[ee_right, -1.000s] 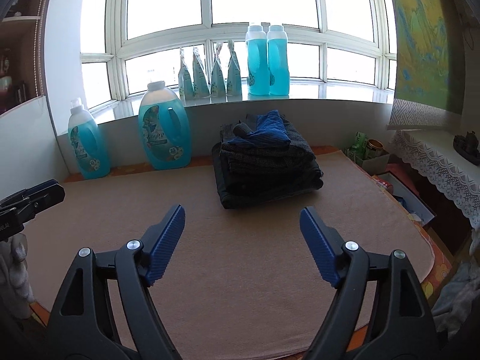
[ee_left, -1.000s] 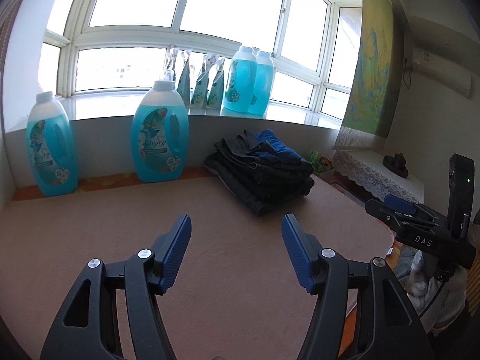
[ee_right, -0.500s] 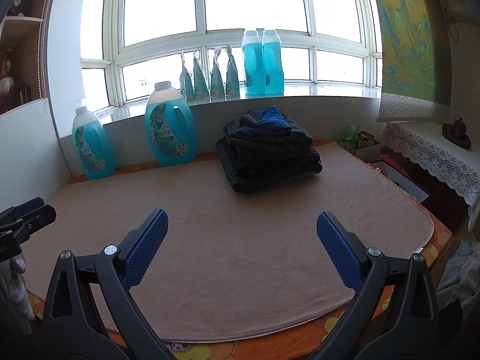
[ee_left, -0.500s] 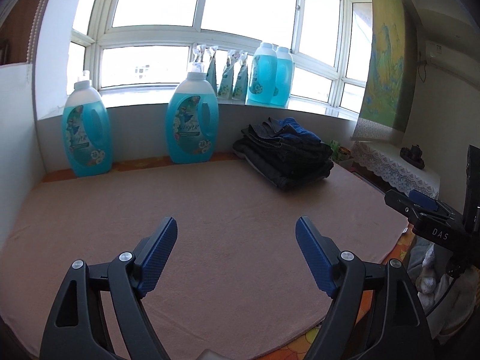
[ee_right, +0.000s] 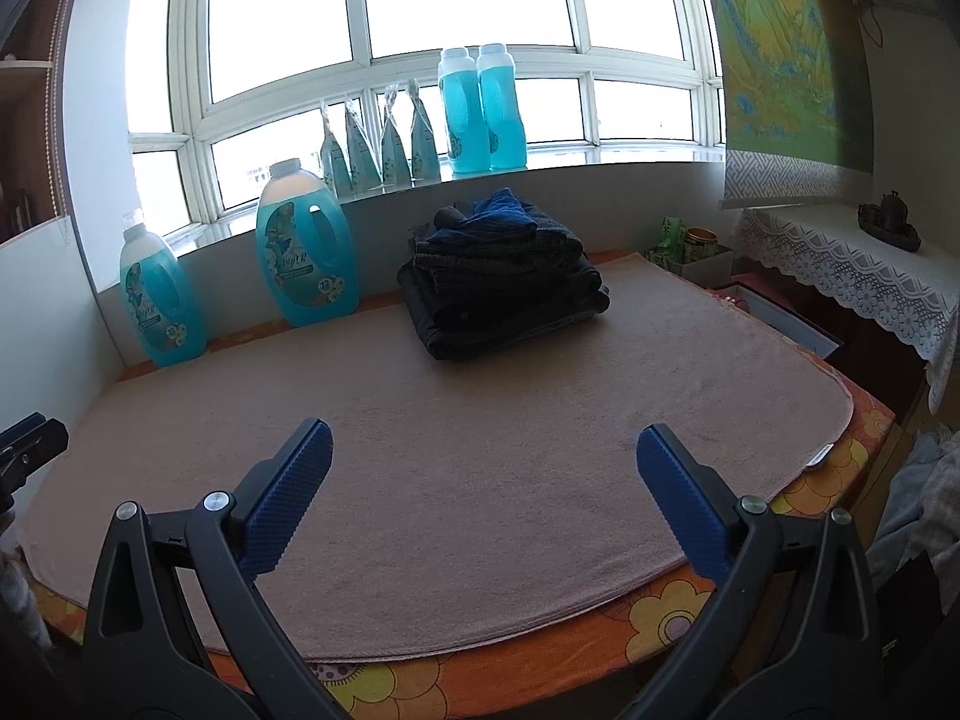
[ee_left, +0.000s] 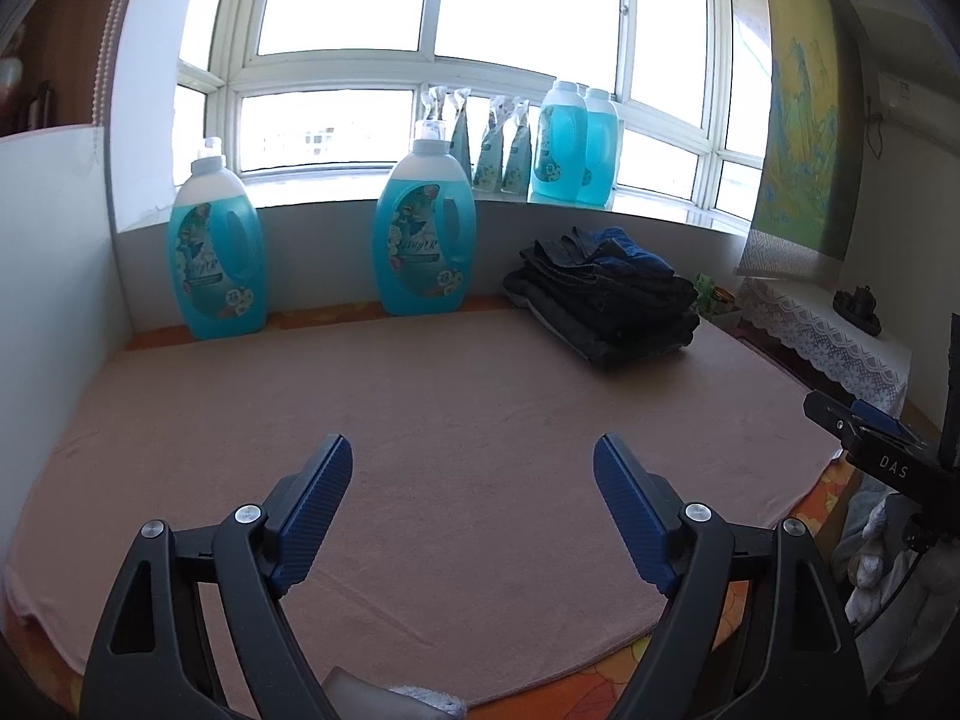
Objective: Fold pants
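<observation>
A stack of folded dark pants (ee_left: 606, 306) with a blue pair on top sits at the far right of the tan towel-covered table (ee_left: 450, 408); it also shows in the right wrist view (ee_right: 501, 276). My left gripper (ee_left: 471, 474) is open and empty, over the near part of the towel. My right gripper (ee_right: 480, 462) is open and empty, near the table's front edge. The right gripper also shows at the right edge of the left wrist view (ee_left: 882, 444).
Two large blue detergent bottles (ee_left: 217, 252) (ee_left: 425, 234) stand at the back against the wall. More bottles (ee_right: 480, 111) and pouches (ee_right: 384, 144) line the windowsill. A lace-covered side table (ee_right: 852, 264) stands to the right. Light cloth (ee_right: 924, 498) lies off the table's right.
Both grippers have drawn back toward the table's near edge and opened wider. The pants stack looks farther away. Nothing was picked up.
</observation>
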`<state>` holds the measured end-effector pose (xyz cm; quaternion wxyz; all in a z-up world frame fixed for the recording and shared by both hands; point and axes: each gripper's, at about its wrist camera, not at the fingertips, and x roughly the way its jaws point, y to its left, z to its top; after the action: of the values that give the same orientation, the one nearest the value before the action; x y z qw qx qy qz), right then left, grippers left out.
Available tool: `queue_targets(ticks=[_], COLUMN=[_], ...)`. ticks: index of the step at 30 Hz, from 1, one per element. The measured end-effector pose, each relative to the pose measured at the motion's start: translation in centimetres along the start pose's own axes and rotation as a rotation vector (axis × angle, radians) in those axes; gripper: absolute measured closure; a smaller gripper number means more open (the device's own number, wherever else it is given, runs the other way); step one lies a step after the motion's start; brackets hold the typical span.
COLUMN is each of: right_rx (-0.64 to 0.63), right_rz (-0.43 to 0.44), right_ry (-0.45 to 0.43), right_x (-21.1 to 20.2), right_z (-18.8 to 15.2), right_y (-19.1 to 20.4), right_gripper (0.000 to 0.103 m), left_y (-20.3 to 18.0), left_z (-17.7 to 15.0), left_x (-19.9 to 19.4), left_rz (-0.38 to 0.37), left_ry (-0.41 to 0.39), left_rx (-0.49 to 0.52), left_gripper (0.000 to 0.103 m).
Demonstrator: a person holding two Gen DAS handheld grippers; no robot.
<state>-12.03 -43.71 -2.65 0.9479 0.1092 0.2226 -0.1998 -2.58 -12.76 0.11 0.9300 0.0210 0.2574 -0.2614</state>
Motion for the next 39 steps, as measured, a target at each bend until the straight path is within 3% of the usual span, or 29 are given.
queue_targets(ticks=[39], right_rx=[-0.016], right_rz=[0.011], right_ry=[0.01], right_x=[0.5], right_z=[-0.2], right_y=[1.7], right_gripper=[0.0], left_y=[0.2], left_z=[0.2], left_x=[-0.4], left_rz=[0.01], left_ry=[-0.008], left_rx=[-0.002], left_gripper=[0.018])
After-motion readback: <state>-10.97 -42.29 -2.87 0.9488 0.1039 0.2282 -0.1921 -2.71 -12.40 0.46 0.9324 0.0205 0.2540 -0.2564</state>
